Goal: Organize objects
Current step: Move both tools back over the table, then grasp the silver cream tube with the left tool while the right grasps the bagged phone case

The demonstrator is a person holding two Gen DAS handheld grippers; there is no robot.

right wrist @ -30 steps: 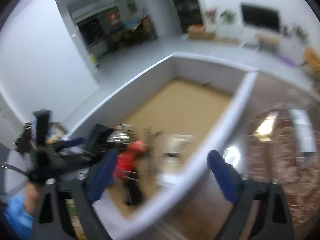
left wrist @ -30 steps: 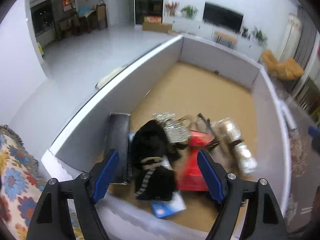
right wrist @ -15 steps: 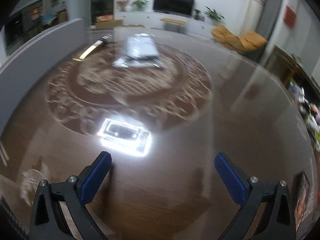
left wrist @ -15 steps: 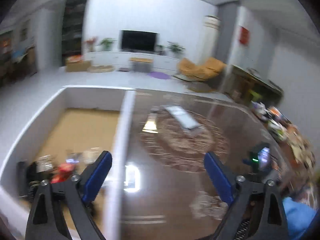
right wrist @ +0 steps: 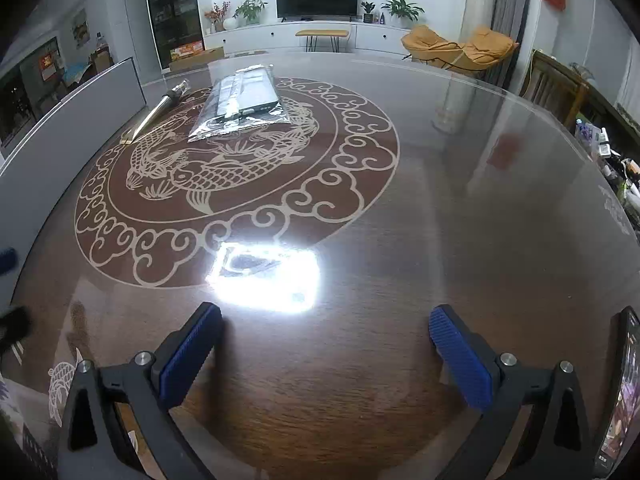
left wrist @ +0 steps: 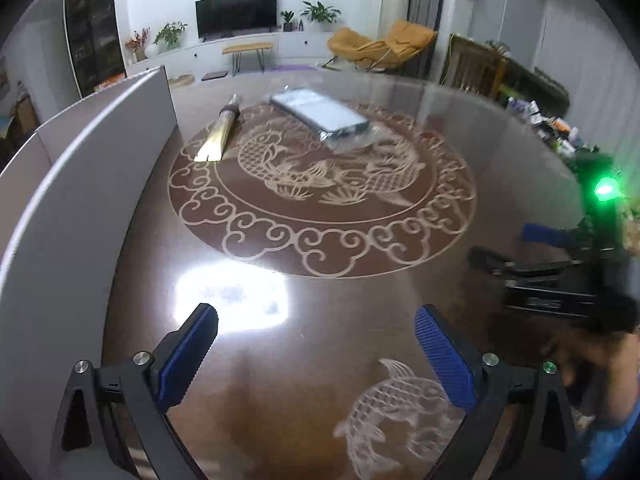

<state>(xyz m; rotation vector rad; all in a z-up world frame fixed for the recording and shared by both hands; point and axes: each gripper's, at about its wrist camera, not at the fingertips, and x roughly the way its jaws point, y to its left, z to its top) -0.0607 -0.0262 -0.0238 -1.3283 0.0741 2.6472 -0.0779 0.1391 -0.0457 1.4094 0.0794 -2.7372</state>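
A flat silver package in clear plastic (left wrist: 320, 118) (right wrist: 244, 100) lies on the far part of the round brown table (left wrist: 320, 280). A gold and dark stick-like item (left wrist: 221, 128) (right wrist: 158, 110) lies left of it, near the grey box wall (left wrist: 80, 152) (right wrist: 80, 104). My left gripper (left wrist: 316, 352) is open and empty over the near table. My right gripper (right wrist: 326, 344) is open and empty over the near table; it also shows at the right edge of the left wrist view (left wrist: 552, 256).
The grey box stands along the table's left side; its inside is hidden. A phone (right wrist: 622, 392) stands at the right wrist view's right edge. Small clutter (left wrist: 556, 128) sits at the table's far right. A ceiling light glares on the glass top (right wrist: 266, 276).
Both grippers have swung away from the grey box with its pile of objects and now face the table top. Both stay open and empty.
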